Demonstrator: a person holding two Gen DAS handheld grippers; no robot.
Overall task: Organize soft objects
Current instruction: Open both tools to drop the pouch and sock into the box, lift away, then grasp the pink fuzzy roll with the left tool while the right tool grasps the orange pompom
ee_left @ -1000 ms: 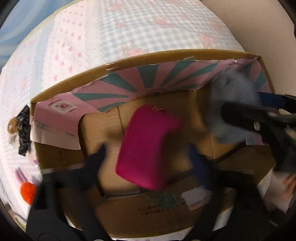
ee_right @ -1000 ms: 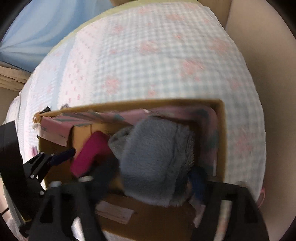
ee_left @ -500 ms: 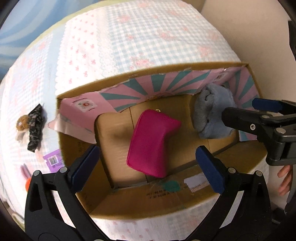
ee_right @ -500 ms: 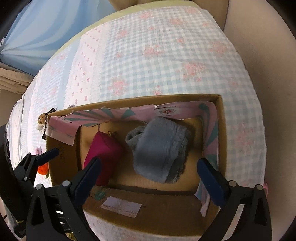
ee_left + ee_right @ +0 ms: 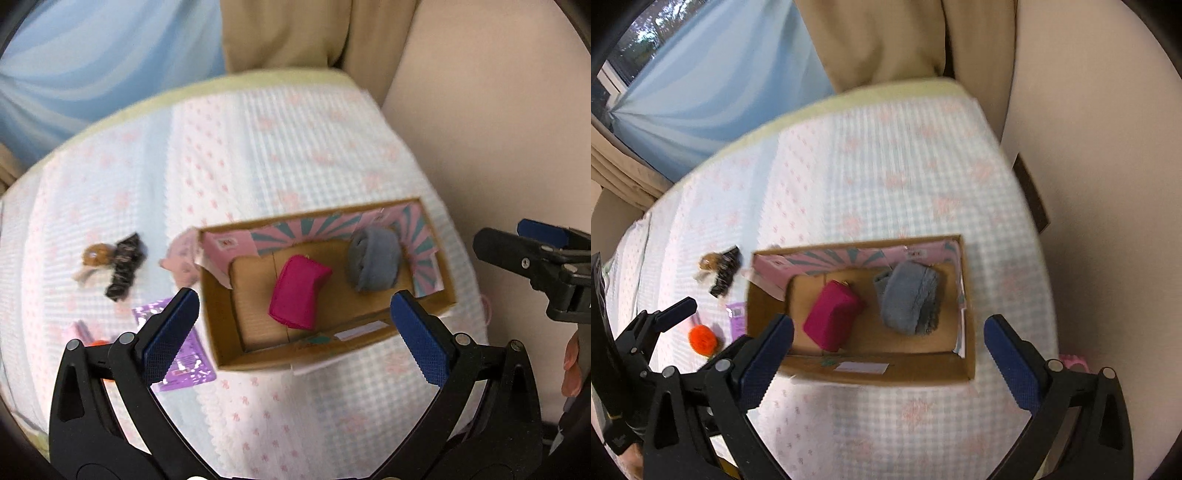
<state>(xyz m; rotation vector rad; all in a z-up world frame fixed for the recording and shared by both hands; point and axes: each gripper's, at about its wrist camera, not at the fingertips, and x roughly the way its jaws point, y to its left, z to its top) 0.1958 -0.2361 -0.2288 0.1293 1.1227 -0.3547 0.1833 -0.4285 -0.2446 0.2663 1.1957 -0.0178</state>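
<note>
Both hand-held grippers gaping, empty, cardboard box (image 5: 879, 373) holding magenta pouch (image 5: 833, 320), grey plush bundle (image 5: 908, 297)

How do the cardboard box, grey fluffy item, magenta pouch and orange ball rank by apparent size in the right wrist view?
1. cardboard box
2. grey fluffy item and magenta pouch: too similar to separate
3. orange ball, clearly smallest

Soft even indoor light, no glare. Both fisheye views motion-blurred, esp. the checked pastel bedspread (image 5: 303, 155) toward 12 o'clock; black vignette at corners.
</note>
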